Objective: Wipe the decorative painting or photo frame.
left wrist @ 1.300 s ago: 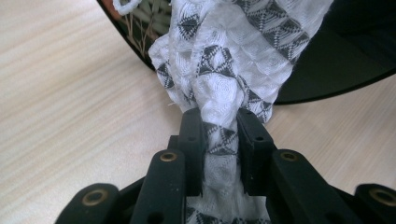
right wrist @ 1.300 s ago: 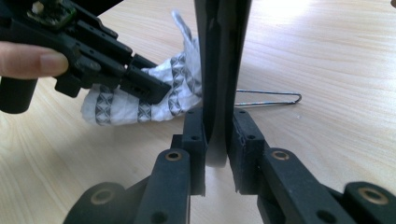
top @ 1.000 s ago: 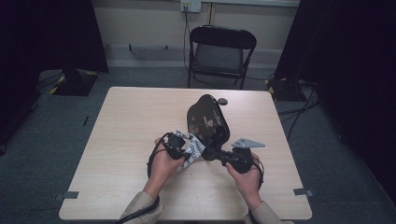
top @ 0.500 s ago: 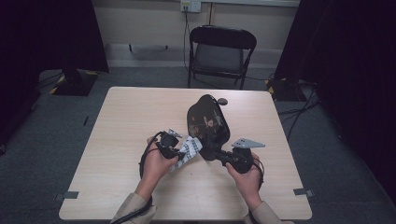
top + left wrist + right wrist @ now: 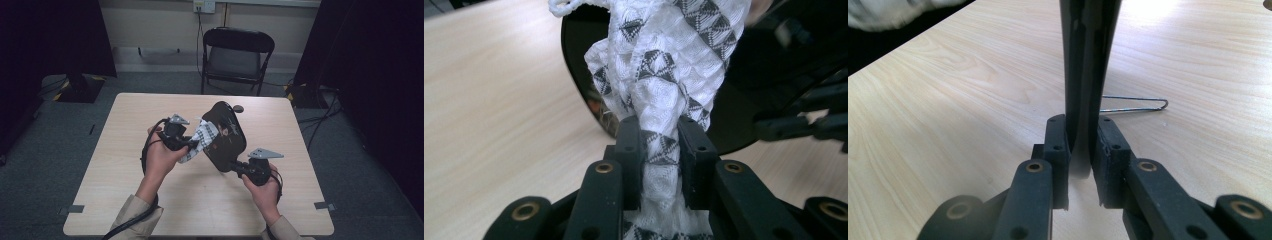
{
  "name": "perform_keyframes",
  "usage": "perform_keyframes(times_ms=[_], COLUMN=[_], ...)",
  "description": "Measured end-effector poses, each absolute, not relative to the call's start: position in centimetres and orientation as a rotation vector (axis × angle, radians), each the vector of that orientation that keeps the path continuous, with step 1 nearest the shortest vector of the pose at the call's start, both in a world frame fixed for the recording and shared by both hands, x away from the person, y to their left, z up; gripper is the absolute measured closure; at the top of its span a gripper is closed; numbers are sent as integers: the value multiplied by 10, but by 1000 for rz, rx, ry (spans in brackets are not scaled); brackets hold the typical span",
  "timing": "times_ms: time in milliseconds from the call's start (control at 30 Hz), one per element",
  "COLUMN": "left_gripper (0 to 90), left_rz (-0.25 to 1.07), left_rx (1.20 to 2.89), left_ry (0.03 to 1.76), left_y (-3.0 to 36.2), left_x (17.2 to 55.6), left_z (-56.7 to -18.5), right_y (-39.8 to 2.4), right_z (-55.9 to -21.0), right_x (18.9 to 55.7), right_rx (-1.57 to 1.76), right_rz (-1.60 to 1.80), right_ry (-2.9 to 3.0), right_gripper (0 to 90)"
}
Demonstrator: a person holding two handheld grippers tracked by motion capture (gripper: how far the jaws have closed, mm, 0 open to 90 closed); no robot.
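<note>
Right fingers (image 5: pixel 1080 145) clamped on the rim of a black pan (image 5: pixel 223 136) tilted above the tabletop (image 5: pixel 125 150), left fingers (image 5: pixel 659 150) pinching a patterned cloth (image 5: pixel 664 75) against it; risks: pan twisting loose, cloth slipping free.

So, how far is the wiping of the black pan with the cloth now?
Done: the right gripper is shut on the handle of the black pan and holds it tilted above the table; the left gripper is shut on the patterned cloth. In hand: the cloth lies against the pan's face. Left: whether the pan is clean cannot be told, so probably more wiping, then setting both down.
</note>
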State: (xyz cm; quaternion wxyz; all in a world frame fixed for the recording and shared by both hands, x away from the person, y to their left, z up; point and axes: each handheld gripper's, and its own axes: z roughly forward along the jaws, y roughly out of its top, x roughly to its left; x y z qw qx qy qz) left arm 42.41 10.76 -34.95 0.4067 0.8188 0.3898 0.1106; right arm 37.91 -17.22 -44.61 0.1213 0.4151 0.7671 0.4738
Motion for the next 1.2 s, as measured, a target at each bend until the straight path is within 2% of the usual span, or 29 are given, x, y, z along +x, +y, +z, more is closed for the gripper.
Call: perform_keyframes(times_ms=[67,333,667,1200], left_gripper=[740,741,740,738], left_rz=[292,316,310,294], left_rx=[2049,2036,2051,2086], left_ry=[946,881,893,928], left_y=[102,81,65,69], left_x=[425,427,435,434], left_z=[-331,-305,-318,-348], right_y=[-172,-172,-171,-170], right_z=[-446,-446,-445,-445], right_x=[379,380,380,380], right_rx=[1211,1202,1201,1209], right_rz=[1383,1379,1374,1374], right_ry=[2239,2238,2240,2242], right_gripper=[788,789,789,788])
